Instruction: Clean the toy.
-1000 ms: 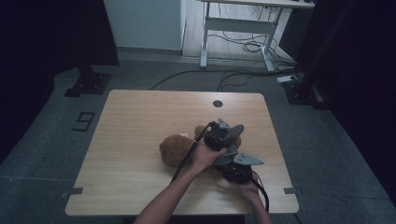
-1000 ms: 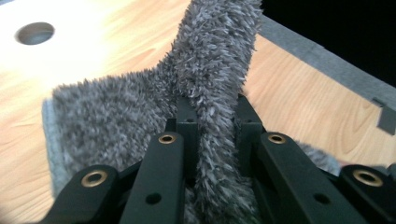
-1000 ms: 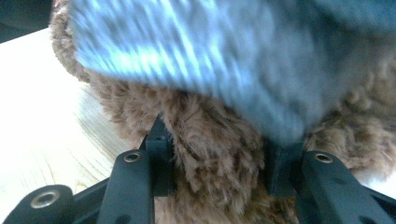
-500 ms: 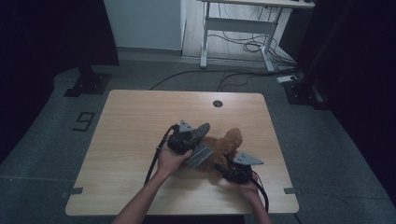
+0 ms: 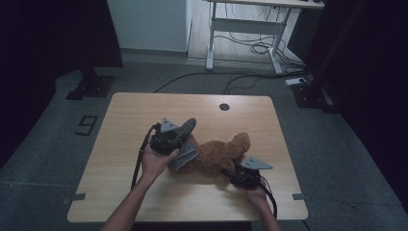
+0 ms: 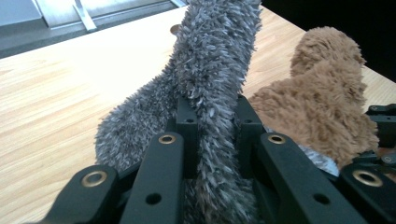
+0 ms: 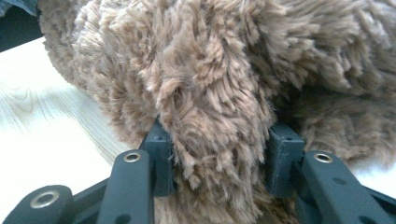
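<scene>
Currently the grey plush piece (image 6: pixel 210 79) is pinched between the jaws of the left hand-held gripper (image 6: pixel 214 119), which are closed tight on a narrow band of its pile; in the left gripper view it rises upright from the jaws. In the high view this grey plush piece (image 5: pixel 185 144) sits at the left end of the brown plush toy (image 5: pixel 219 156), touching it, with the left hand-held gripper (image 5: pixel 179 144) just beside. The brown plush toy lies on its side near the middle of the worktop (image 5: pixel 125 120), toward the right. The right hand-held gripper (image 7: pixel 217 158) has a thick fold of brown fur clamped between its jaws, which stand partly apart around it. In the high view the right hand-held gripper (image 5: pixel 232 174) sits at the toy's near edge.

Cables (image 5: pixel 250 48) lie on the floor beyond the worktop.
</scene>
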`<action>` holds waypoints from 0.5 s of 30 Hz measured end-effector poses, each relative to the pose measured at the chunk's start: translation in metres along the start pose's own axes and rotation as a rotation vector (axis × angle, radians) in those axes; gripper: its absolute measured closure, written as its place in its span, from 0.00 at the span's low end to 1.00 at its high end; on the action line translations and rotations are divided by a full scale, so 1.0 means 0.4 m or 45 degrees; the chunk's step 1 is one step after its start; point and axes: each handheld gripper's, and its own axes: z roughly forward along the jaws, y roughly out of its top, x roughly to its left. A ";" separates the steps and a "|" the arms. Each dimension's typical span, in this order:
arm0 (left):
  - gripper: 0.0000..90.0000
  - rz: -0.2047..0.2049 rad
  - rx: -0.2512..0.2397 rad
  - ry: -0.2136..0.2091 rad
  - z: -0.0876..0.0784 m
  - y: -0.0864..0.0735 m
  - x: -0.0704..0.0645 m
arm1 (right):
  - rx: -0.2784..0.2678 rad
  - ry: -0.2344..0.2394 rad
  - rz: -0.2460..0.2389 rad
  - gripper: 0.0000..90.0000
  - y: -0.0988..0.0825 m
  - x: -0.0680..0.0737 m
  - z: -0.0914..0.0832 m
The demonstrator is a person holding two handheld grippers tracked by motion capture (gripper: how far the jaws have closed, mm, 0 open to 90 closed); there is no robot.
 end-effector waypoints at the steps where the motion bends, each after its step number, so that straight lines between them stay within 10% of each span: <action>1: 0.86 0.001 0.012 0.009 -0.002 -0.001 0.007 | -0.001 0.002 0.004 0.61 0.000 -0.002 0.000; 10: 0.86 -0.081 0.059 0.079 -0.022 -0.052 0.089 | -0.002 0.005 0.006 0.61 -0.001 -0.003 0.000; 15: 0.86 -0.062 0.012 -0.048 -0.004 -0.037 0.042 | -0.001 0.001 0.003 0.61 0.000 -0.003 0.000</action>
